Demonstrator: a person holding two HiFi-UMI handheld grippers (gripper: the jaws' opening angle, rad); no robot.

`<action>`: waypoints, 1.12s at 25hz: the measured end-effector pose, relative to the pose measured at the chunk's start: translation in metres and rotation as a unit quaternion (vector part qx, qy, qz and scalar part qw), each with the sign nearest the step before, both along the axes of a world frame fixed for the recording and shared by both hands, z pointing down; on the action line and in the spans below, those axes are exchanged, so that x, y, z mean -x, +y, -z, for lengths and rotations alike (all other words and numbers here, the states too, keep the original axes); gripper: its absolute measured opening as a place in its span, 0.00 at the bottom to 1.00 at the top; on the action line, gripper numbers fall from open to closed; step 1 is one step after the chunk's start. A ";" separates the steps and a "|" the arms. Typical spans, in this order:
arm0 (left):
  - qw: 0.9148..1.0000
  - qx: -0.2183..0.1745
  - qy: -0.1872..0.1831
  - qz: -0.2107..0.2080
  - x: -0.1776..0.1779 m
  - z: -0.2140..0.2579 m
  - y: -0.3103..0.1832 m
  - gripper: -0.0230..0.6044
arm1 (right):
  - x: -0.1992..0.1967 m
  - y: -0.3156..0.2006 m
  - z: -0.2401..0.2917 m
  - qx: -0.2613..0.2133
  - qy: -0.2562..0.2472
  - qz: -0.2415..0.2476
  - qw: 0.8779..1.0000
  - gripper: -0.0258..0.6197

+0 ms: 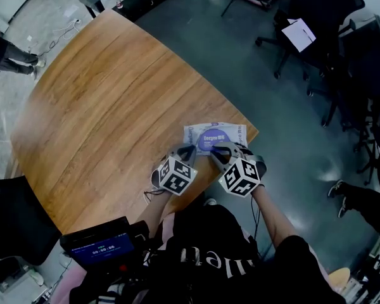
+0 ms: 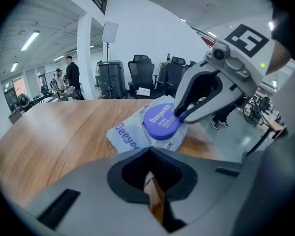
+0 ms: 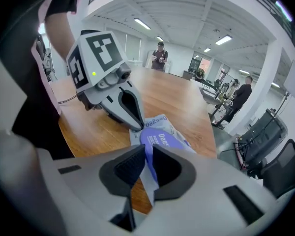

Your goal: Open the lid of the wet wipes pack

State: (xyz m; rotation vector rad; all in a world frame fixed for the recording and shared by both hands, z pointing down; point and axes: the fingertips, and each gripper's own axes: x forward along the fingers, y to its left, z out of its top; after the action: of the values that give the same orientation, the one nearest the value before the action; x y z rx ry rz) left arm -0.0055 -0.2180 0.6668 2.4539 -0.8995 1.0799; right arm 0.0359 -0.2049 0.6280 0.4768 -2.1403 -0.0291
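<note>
The wet wipes pack lies flat near the wooden table's near right corner; it is white film with a round purple lid. My left gripper comes at the pack's near left corner, and in the right gripper view its tips pinch that corner's film. My right gripper sits at the lid's near right rim. In the left gripper view its two fingers close on the lid's rim. In the right gripper view the purple rim and a strip of white film run between its jaws.
The table ends just right of and below the pack, with grey floor beyond. A dark device with a lit screen sits by the person's lap. Office chairs stand at the right, and a person stands at the far left.
</note>
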 end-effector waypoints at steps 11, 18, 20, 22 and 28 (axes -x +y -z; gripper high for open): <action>1.000 0.009 0.005 -0.009 -0.003 -0.001 0.001 0.04 | -0.002 -0.011 0.006 -0.055 0.064 0.133 0.987 0.18; 1.000 0.015 0.009 -0.014 -0.003 0.000 -0.001 0.04 | -0.002 0.000 -0.018 -0.082 0.123 0.234 0.961 0.21; 1.000 0.017 0.010 -0.017 -0.004 0.000 0.000 0.04 | -0.001 0.001 -0.023 -0.068 0.118 0.247 0.959 0.21; 1.000 0.014 0.007 -0.023 -0.006 0.001 0.001 0.04 | -0.004 -0.001 -0.019 -0.030 0.087 0.228 0.969 0.20; 0.998 -0.001 -0.004 -0.060 -0.004 0.001 0.003 0.04 | 0.002 -0.005 -0.004 0.034 0.026 0.194 0.980 0.16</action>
State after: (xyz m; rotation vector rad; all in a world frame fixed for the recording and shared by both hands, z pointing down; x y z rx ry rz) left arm -0.0016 -0.2148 0.6656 2.5357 -0.7627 1.1285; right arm 0.0343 -0.2102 0.6323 0.0141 -2.1443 -0.1850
